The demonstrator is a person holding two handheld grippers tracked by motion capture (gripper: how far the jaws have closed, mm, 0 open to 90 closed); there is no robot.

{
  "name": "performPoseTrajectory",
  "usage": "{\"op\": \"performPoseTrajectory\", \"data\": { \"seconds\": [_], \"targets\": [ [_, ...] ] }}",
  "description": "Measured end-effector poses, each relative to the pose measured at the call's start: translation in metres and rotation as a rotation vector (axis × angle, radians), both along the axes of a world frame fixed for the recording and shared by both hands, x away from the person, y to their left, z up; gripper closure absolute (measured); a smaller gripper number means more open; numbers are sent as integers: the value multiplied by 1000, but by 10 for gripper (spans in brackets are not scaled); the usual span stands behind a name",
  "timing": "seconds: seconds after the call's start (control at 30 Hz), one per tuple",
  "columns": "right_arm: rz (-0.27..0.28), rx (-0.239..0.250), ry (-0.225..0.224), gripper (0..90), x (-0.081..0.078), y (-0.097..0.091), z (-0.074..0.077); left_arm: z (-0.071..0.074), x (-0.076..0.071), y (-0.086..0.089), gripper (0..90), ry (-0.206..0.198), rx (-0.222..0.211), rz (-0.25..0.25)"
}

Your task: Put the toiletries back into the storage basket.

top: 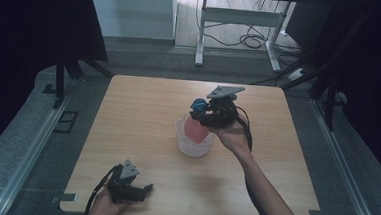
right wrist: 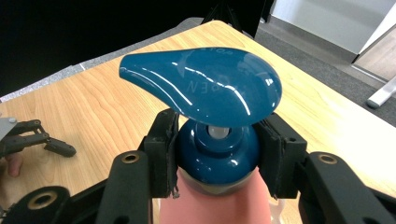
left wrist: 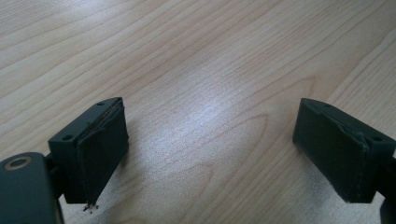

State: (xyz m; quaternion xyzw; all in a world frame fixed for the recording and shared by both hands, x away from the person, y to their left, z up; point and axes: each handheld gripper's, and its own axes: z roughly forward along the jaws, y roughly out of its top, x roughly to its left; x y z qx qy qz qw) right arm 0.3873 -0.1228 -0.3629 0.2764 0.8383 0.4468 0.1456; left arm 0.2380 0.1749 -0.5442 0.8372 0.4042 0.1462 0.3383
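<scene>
Blue glossy plastic forms the pump head (right wrist: 205,86) of a pink bottle (right wrist: 215,200), and most of that bottle is hard to make out: in the right gripper view its body is cut off by the bottom edge, and in the high view the right gripper (top: 209,113) and the hand (top: 234,135) behind it cover its neck. Raised letters on the flat, teardrop-shaped spout are too faint to read. The right gripper's black padded jaws are clamped on the rounded blue collar (right wrist: 217,158) under the spout, one pad on each side, both touching it. The bottle stands upright with its lower part inside a small white basket (top: 193,145), a round tub with a perforated, lattice-like wall, near the middle of the table (top: 138,114). How far down the bottle reaches inside the basket is hidden by the wall.

The left gripper (top: 132,188) rests near the front left edge of the table, well apart from the basket, its jaws spread wide with nothing between them. In the left gripper view the two blocky black jaws frame bare tabletop, pale wood-grain laminate with a soft sheen; the pad on the left one looks frayed at its lower corner. A grey three-cornered plate (top: 225,91) tops the right gripper, and a dark cable trails along the forearm
</scene>
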Motion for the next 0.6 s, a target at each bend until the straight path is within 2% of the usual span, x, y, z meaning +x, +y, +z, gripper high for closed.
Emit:
{"op": "performPoseTrajectory", "data": {
  "seconds": [0.6],
  "targets": [
    [-2, -24, 20, 527, 6, 6, -25, 0, 0, 0, 100, 1, 2, -2]
  ]
}}
